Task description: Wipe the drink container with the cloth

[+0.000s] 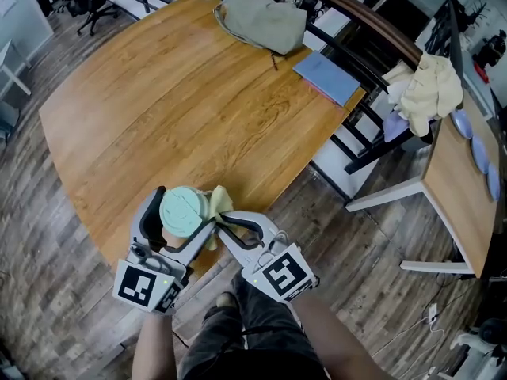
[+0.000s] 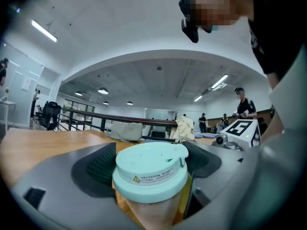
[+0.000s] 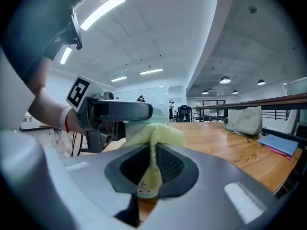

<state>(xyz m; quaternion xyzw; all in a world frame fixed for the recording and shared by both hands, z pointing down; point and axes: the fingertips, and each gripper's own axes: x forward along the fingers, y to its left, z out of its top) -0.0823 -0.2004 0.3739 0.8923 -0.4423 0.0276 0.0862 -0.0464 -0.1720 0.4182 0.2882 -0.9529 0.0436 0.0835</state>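
Left gripper view: the drink container (image 2: 152,210) runs off the bottom edge, base lost. From the head view its lid (image 1: 184,210) covers the whole body. The lid's label (image 2: 154,176) is too small to read. Beside the container, the right gripper (image 1: 220,229) covers part of the cloth (image 1: 221,201).

Most of the table (image 1: 158,117) lay open to us — its whole left side and middle. A bag (image 1: 261,18) and a folder (image 1: 326,76) blocked the far edge, a railing (image 1: 360,13) behind them. At our near edge the cup (image 1: 184,212) sat between the parted jaws of the left gripper (image 1: 182,204), the right gripper (image 1: 222,222) just beside it — little room there.
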